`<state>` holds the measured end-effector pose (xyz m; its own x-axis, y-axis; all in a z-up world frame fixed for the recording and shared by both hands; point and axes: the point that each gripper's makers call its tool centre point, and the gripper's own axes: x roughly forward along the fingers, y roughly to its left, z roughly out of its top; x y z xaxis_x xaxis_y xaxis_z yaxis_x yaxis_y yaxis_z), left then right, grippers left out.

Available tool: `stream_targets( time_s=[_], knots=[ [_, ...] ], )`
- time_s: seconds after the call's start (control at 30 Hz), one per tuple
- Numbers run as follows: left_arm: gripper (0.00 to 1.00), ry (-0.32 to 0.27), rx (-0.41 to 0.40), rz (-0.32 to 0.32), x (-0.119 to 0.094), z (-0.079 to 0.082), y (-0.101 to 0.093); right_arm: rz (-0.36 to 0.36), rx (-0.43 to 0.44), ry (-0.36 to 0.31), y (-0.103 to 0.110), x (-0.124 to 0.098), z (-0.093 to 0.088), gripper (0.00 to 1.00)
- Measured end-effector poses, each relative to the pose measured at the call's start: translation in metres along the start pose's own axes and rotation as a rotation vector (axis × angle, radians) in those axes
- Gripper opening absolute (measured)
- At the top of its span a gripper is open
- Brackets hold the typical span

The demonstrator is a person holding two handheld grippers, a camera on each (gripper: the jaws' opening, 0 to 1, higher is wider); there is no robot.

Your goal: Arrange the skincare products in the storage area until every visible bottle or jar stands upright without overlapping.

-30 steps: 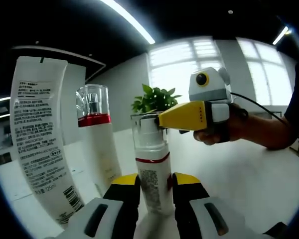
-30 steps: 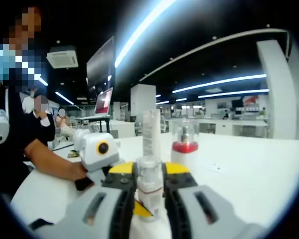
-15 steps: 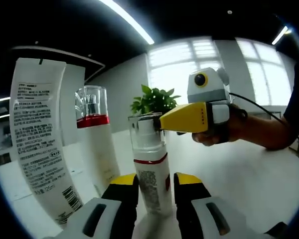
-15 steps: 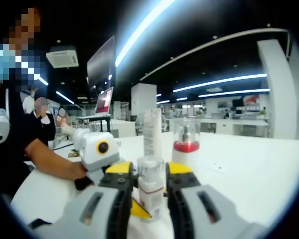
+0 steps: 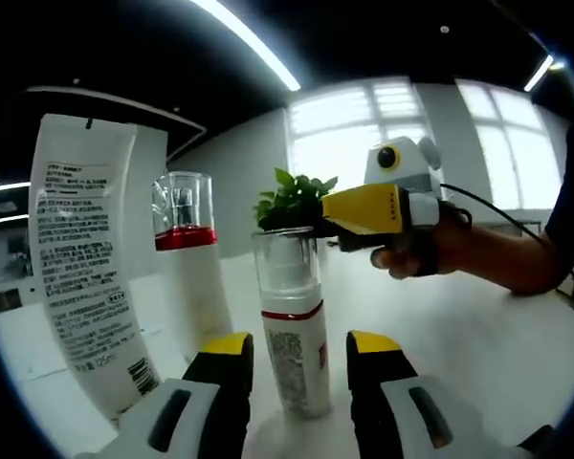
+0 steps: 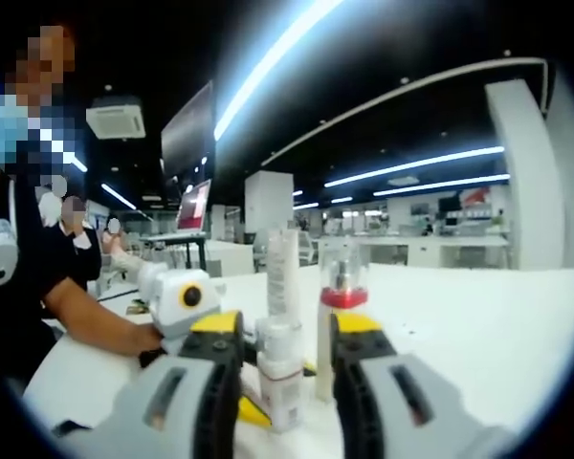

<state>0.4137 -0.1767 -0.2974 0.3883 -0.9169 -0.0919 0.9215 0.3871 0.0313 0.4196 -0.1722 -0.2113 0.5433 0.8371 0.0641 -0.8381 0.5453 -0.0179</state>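
A small white pump bottle [image 5: 295, 335] with a clear cap and a red band stands upright on the white table [image 5: 478, 335]. My left gripper [image 5: 301, 349] is open, its yellow jaws on either side of the bottle's base with gaps. My right gripper [image 5: 337, 210] reaches in from the right at cap height. In the right gripper view the same bottle [image 6: 279, 373] stands between the spread jaws of my open right gripper [image 6: 287, 330], and the left gripper [image 6: 252, 411] lies low behind it. A taller red-banded bottle [image 5: 193, 277] and a white tube [image 5: 86, 268] stand upright to the left.
A green plant [image 5: 292, 199] stands behind the small bottle. A person's forearm [image 5: 502, 251] stretches across the table on the right. In the right gripper view the tall bottle [image 6: 340, 316] and tube [image 6: 285, 273] stand just beyond the jaws, with bare white table [image 6: 478, 335] to the right.
Both grippers' jaws have spread apart from the small pump bottle, which stays standing upright. The right gripper's yellow jaw has drawn slightly off the cap.
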Motion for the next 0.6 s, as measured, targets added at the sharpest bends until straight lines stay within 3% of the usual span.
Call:
stream_targets(
  time_s=[0.23, 0.6],
  knots=[
    [0.47, -0.004, -0.006, -0.003, -0.005, 0.0, -0.006, -0.005, 0.009, -0.071, 0.001, -0.006, 0.02, 0.44],
    [0.51, -0.037, -0.069, 0.031, -0.024, 0.004, -0.008, 0.025, 0.001, -0.098, 0.01, -0.008, 0.032, 0.46]
  ],
)
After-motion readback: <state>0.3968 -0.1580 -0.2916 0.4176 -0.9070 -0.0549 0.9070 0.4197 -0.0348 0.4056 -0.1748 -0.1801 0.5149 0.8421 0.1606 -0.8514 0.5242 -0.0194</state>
